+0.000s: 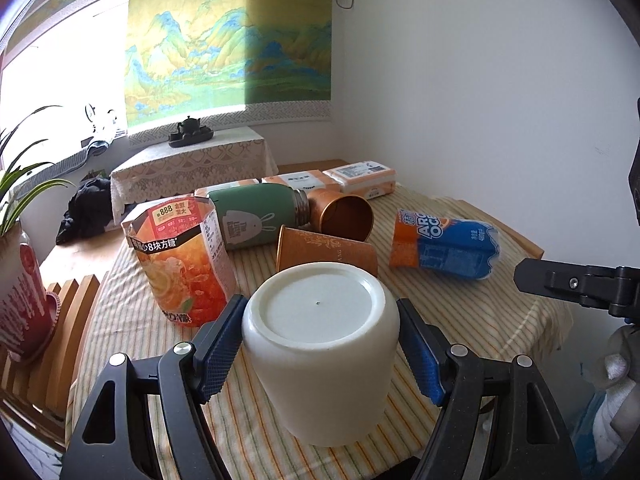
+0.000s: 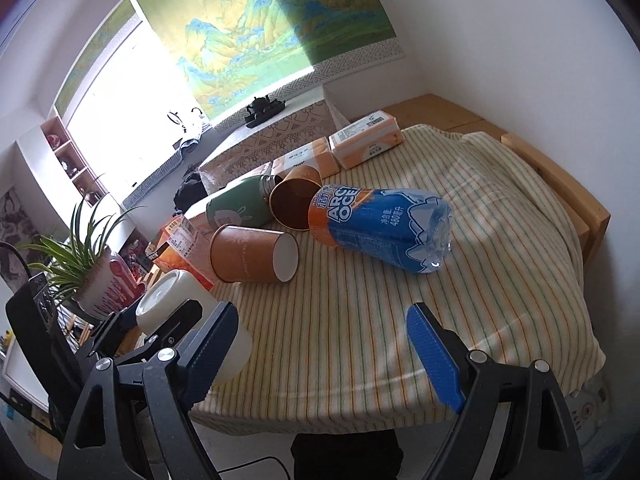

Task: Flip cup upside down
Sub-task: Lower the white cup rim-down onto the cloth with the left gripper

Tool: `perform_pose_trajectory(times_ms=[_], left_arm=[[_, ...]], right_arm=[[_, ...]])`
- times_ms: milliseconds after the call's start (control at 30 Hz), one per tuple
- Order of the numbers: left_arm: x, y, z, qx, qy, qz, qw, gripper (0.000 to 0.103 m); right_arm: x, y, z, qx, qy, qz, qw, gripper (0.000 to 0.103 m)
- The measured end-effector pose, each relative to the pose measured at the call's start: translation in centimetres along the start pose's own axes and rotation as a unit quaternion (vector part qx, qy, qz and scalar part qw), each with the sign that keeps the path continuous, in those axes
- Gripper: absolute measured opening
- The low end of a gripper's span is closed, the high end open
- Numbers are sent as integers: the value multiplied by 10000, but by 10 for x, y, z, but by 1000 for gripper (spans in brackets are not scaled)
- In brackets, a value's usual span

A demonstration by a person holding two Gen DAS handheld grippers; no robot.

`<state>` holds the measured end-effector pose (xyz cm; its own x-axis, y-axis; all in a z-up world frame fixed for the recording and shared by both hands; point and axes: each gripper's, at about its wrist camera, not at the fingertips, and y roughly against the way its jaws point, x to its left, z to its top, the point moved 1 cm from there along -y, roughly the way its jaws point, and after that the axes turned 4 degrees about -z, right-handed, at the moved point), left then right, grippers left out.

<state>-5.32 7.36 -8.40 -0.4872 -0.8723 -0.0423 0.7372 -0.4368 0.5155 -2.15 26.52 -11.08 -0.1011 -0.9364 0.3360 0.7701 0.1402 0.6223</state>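
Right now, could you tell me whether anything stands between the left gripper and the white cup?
Nothing visible does. The white cup sits base-up on the striped tablecloth, directly between the left gripper's blue pads, which flank its sides. The orange carton and paper cups lie behind it.

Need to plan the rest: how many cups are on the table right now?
3. White cup, base up, between the left gripper fingers; two orange paper cups lying down: one mid-table, one beside the green flask.

Matt white ceramic-looking cup (image 1: 320, 356), woven striped tablecloth (image 1: 472, 312), ribbed blue gripper pads (image 1: 219, 354).
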Motion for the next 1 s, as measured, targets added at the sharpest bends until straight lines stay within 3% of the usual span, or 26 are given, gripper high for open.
perform_pose_trajectory(times_ms=[400,667,800,1000], left_arm=[[-7,8,-8,-16,-6,-13,10000,77],[-7,21,-11,-57,17,10,10000,86],[-6,36,-13,-144,-64,160,9997,88],[7,68,-15,-292,189,535,9980,89]], right_arm=[[13,17,-7,-484,551,-329,9968,84],[12,23,-10,-578,514,-330,9965,84],[14,30,-13,-717,577,-376,9950,84],[27,41,-17,-1029,869,-498,9896,84]])
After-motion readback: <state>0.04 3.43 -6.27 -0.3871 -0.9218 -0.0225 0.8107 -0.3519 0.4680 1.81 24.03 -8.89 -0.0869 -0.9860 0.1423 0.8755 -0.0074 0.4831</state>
